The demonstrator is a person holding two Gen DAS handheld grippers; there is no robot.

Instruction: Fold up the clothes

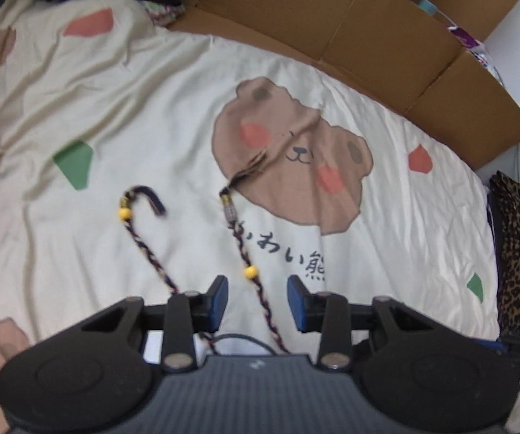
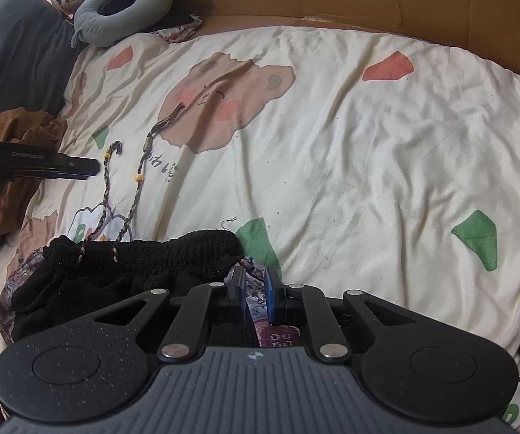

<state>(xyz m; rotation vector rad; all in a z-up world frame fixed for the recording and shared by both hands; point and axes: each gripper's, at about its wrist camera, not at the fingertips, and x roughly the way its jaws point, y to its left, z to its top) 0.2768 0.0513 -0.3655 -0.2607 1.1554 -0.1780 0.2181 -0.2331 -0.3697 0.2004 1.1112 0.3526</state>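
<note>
Clothing for folding is found at the near edge of the bed: a black knitted garment (image 2: 140,264) with a patterned fabric part (image 2: 256,289) lying beneath and beside it. Two braided cords (image 2: 135,195) with yellow beads (image 1: 249,272) are seen to run from the garment's black band out across the cream bear-print bedcover (image 2: 368,144), their tasselled ends resting near the brown bear motif (image 1: 296,159). The right gripper (image 2: 254,298) is held low over the garment's right end, its jaws narrowly parted with patterned fabric seen between the pads; whether the fabric is actually pinched cannot be determined. The left gripper (image 1: 258,302) is held above the cords with jaws spread wide, and nothing is gripped; the right-hand cord passes under the gap. Flattened cardboard (image 1: 368,36) is noted standing along the far side of the bed, a grey neck pillow (image 2: 122,11) at the head end.
</note>
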